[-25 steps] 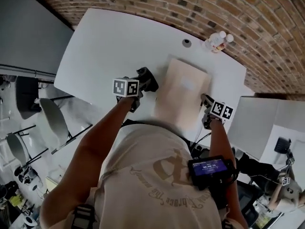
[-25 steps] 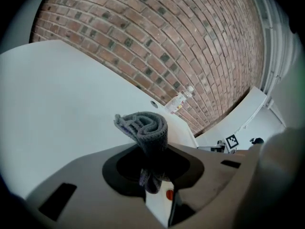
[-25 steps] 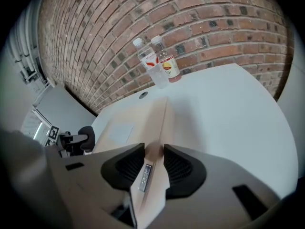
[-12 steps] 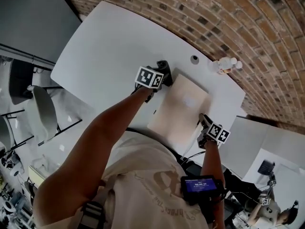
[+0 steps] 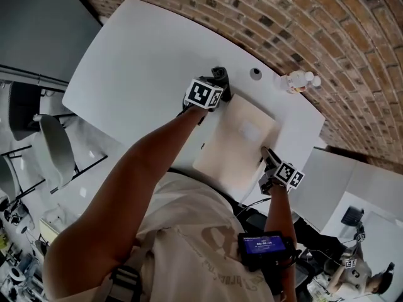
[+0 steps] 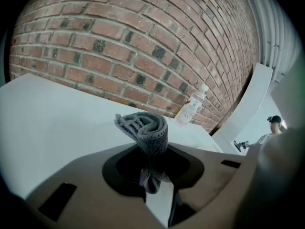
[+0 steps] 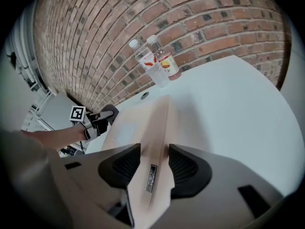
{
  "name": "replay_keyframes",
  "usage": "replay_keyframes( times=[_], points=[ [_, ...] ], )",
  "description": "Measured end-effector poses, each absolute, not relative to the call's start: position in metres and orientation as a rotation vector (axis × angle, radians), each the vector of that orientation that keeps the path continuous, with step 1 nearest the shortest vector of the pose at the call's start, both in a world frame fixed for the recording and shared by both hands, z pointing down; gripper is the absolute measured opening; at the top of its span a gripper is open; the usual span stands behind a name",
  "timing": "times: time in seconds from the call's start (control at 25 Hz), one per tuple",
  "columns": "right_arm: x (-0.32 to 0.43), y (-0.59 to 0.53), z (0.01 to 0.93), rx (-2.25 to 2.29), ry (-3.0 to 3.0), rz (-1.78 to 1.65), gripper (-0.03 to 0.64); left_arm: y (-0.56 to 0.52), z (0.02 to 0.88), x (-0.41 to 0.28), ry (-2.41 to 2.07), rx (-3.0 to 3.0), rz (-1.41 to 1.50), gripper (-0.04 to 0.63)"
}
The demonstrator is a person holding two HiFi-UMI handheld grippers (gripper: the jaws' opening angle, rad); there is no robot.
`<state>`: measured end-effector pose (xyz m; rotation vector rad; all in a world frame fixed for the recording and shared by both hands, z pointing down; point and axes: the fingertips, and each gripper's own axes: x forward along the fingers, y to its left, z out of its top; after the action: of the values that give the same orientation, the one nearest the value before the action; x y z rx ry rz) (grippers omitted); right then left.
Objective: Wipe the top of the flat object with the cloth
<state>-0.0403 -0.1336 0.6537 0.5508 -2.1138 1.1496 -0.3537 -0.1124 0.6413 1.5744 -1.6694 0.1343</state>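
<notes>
Cloth, grey and folded into a roll, is clamped between the fingers of the left gripper. The roll sticks out ahead of and above the fingertips, and a short tail hangs down between the pads. The left fingertips sit at the far left corner of the flat object. No view shows whether the cloth touches that corner.

The flat object is a thin beige slab lying flat on the white table. Its near right edge runs between the fingers of the right gripper, and a small slot in that edge sits midway between the pads. The slab extends ahead of and to the left of these fingers. The right jaws have just been opening and stand apart on either side of the edge, without pressing on it.

Two clear bottles stand upright ahead of the right fingertips, past the slab's far end, near the brick wall.
</notes>
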Motion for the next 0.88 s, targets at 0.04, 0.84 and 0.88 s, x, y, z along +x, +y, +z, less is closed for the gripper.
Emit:
replay_keyframes(
  times=[0.04,0.84,0.88],
  points=[
    [-0.04,-0.132,0.655,0.542,-2.109,1.136,0.19,-0.115,0.64,-0.354,-1.682,1.593,0.164,0.105],
    [-0.042,-0.128,0.664,0.523,-2.045,1.162,0.221,-0.12,0.641,-0.299,-1.446,1.813,0.282,0.105],
    [-0.042,-0.128,0.664,0.527,-2.046,1.167,0.221,-0.118,0.641,-0.298,-1.437,1.802,0.265,0.104]
  ],
)
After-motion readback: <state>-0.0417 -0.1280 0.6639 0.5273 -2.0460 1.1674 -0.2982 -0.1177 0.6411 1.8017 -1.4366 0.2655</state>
